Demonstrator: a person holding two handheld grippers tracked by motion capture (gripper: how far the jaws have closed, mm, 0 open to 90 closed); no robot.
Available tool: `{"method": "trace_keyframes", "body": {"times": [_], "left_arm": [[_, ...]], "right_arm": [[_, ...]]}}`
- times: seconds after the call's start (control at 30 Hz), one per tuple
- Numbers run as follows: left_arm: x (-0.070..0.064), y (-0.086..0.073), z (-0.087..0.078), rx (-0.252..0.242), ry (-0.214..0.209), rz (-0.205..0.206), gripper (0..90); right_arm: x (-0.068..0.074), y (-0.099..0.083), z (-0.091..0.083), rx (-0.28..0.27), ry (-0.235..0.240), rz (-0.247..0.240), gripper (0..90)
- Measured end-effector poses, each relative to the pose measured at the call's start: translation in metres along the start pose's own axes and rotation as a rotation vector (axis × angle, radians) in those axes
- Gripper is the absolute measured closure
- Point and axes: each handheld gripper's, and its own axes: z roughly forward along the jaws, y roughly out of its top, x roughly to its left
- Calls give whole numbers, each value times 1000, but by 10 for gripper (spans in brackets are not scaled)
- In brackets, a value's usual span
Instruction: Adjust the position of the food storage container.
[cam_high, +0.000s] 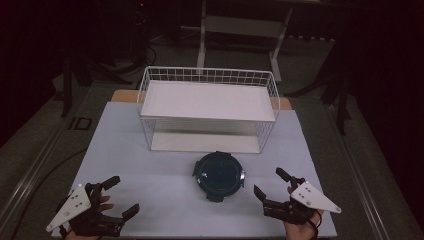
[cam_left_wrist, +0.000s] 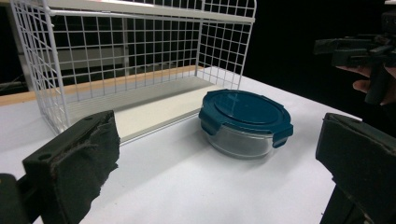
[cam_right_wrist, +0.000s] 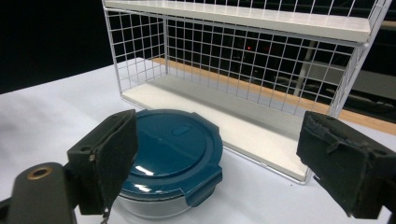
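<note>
The round glass box with the blue lid (cam_high: 219, 176) sits mid-frame on the white bench (cam_high: 150, 190), just before the wire shelf (cam_high: 207, 107). The left gripper (cam_high: 119, 196) and right gripper (cam_high: 270, 184) wait with jaws apart. They should come in slowly from both sides, low on the glass.

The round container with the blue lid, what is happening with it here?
A person holds a gripper in each hand. The left gripper and right gripper rest open near the table's front edge. The container sits untouched between them, lid on, in front of the white wire shelf. Nothing is grasped yet.
</note>
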Motion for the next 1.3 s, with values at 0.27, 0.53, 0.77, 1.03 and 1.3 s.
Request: {"method": "trace_keyframes", "body": {"times": [0.27,0.53,0.77,1.03,1.3], "left_arm": [[-1,0,1,4,-13,3,0],[-1,1,1,3,-25,6,0],[-2,1,3,5,-29,5,0],[-1,0,3,8,-33,2,0],[-1,0,3,7,-25,4,0]], "right_arm": [[0,4,-3,13,15,6,117],[1,18,-6,18,36,19,111],[3,36,5,60,61,-18,101],[5,36,19,138,119,-10,197],[8,21,28,188,129,-1,355]]}}
